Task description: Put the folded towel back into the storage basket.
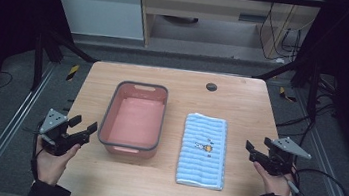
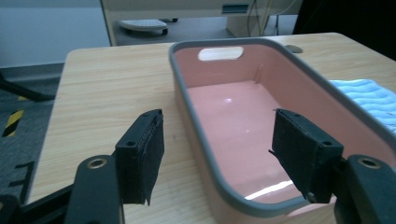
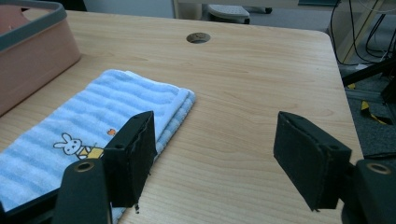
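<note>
towel (image 1: 203, 151) folded, long axis near-far | basin (image 1: 134, 119) alongside | left tool (image 1: 83, 131), right tool (image 1: 255, 151) jaws apart

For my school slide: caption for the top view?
Open tongs flank a pink tub and folded blue towel on a table.

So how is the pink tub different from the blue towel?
The pink tub is a hard, deep box with a grey rim and nothing inside; the blue towel is soft, folded flat and striped, with a little bunny picture. The tub is plain pink, the towel blue and white. Both lie lengthwise on the wooden table, side by side.
</note>
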Demonstrator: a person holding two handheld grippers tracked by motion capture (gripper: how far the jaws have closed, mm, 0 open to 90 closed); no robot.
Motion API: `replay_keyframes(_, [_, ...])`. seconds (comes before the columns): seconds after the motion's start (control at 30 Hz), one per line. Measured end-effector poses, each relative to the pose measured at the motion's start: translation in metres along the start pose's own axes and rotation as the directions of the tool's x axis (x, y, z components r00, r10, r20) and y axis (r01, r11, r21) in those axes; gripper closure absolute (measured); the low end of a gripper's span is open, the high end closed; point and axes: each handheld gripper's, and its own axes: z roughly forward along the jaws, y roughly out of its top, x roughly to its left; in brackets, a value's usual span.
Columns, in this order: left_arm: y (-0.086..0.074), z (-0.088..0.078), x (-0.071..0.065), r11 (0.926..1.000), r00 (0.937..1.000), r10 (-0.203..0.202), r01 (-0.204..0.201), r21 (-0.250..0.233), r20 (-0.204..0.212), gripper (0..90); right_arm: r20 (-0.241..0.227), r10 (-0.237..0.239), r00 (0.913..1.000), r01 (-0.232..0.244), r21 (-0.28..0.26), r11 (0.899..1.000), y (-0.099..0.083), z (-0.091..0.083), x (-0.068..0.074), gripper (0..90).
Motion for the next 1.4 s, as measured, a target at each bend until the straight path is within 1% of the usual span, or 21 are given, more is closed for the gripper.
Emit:
replay_keyframes(0.13, [0.003,-0.001,-0.007,1.0000,0.9999,0.000,0.000,-0.007,0.011,32.5,0.002,-0.002,1.0000,0.002,-0.007,1.000,0.003,-0.001,0.001,30.3])
replay_keyframes(0.27, [0.010,-0.002,-0.019,0.9996,0.9988,0.024,-0.023,-0.017,0.042,31.9,-0.010,0.008,0.9999,-0.009,-0.021,1.000,0.011,-0.002,0.000,30.4])
replay_keyframes(0.43, [0.015,-0.003,-0.026,0.9991,0.9977,0.033,-0.032,-0.030,0.059,31.1,-0.030,0.005,0.9995,-0.006,-0.021,1.000,0.016,-0.004,0.001,29.2])
replay_keyframes(0.5, [0.017,-0.001,-0.033,0.9987,0.9969,0.040,-0.038,-0.033,0.068,31.0,-0.043,0.001,0.9991,-0.002,-0.011,1.000,0.019,-0.004,0.002,28.7])
replay_keyframes(0.53, [0.017,-0.001,-0.033,0.9987,0.9969,0.040,-0.038,-0.033,0.068,31.1,-0.043,0.001,0.9991,-0.002,-0.011,1.000,0.019,-0.004,0.002,28.7])
replay_keyframes(0.63, [0.020,0.003,-0.043,0.9982,0.9950,0.051,-0.048,-0.035,0.086,31.2,-0.051,-0.002,0.9987,0.001,-0.017,1.000,0.024,-0.002,0.004,28.4])
replay_keyframes(0.67, [0.021,0.005,-0.047,0.9979,0.9940,0.056,-0.053,-0.037,0.094,31.3,-0.058,-0.004,0.9983,0.003,-0.018,1.000,0.028,-0.002,0.007,28.2])
replay_keyframes(0.7, [0.023,0.009,-0.055,0.9976,0.9923,0.061,-0.057,-0.038,0.108,31.5,-0.059,-0.012,0.9982,0.011,-0.021,1.000,0.031,-0.001,0.008,28.1])
replay_keyframes(0.73, [0.023,0.009,-0.055,0.9976,0.9923,0.061,-0.057,-0.038,0.108,31.6,-0.061,-0.016,0.9980,0.014,-0.023,1.000,0.033,-0.001,0.009,27.9])
replay_keyframes(0.8, [0.025,0.015,-0.063,0.9972,0.9899,0.070,-0.066,-0.036,0.123,31.6,-0.063,-0.019,0.9979,0.017,-0.026,1.000,0.036,-0.001,0.011,27.8])
replay_keyframes(0.83, [0.025,0.019,-0.072,0.9971,0.9875,0.072,-0.068,-0.035,0.140,32.3,-0.064,-0.031,0.9975,0.029,-0.029,0.999,0.042,0.000,0.014,27.3])
replay_keyframes(0.87, [0.025,0.019,-0.072,0.9971,0.9875,0.072,-0.068,-0.035,0.140,32.5,-0.064,-0.031,0.9975,0.029,-0.029,0.999,0.042,0.000,0.014,27.3])
replay_keyframes(0.9, [0.025,0.024,-0.081,0.9959,0.9844,0.088,-0.084,-0.035,0.153,32.6,-0.065,-0.042,0.9970,0.040,-0.032,0.999,0.047,0.002,0.017,26.6])
replay_keyframes(0.93, [0.025,0.024,-0.081,0.9959,0.9844,0.088,-0.084,-0.035,0.153,32.6,-0.065,-0.042,0.9970,0.040,-0.032,0.999,0.047,0.002,0.017,26.6])
replay_keyframes(1.0, [0.024,0.030,-0.091,0.9951,0.9809,0.098,-0.095,-0.027,0.168,33.0,-0.069,-0.052,0.9963,0.050,-0.033,0.998,0.052,0.004,0.021,26.3])
replay_keyframes(1.07, [0.024,0.032,-0.094,0.9951,0.9799,0.099,-0.096,-0.024,0.173,33.5,-0.070,-0.056,0.9960,0.054,-0.034,0.998,0.054,0.005,0.022,26.3])
replay_keyframes(1.1, [0.022,0.035,-0.100,0.9947,0.9782,0.103,-0.101,-0.019,0.181,33.9,-0.074,-0.052,0.9959,0.050,-0.030,0.998,0.056,0.007,0.024,26.0])
replay_keyframes(1.13, [0.022,0.035,-0.100,0.9947,0.9782,0.103,-0.101,-0.019,0.181,34.2,-0.074,-0.052,0.9959,0.050,-0.030,0.998,0.056,0.007,0.024,26.0])
replay_keyframes(1.17, [0.021,0.038,-0.106,0.9935,0.9757,0.113,-0.113,-0.013,0.188,34.6,-0.073,-0.062,0.9954,0.060,-0.027,0.998,0.059,0.010,0.026,25.1])
replay_keyframes(1.23, [0.020,0.040,-0.110,0.9926,0.9739,0.120,-0.121,-0.010,0.192,35.1,-0.073,-0.066,0.9951,0.065,-0.020,0.998,0.060,0.013,0.027,24.7])
replay_keyframes(1.4, [0.017,0.048,-0.125,0.9902,0.9659,0.136,-0.140,0.000,0.220,36.1,-0.077,-0.064,0.9950,0.063,-0.017,0.998,0.064,0.018,0.029,24.4])
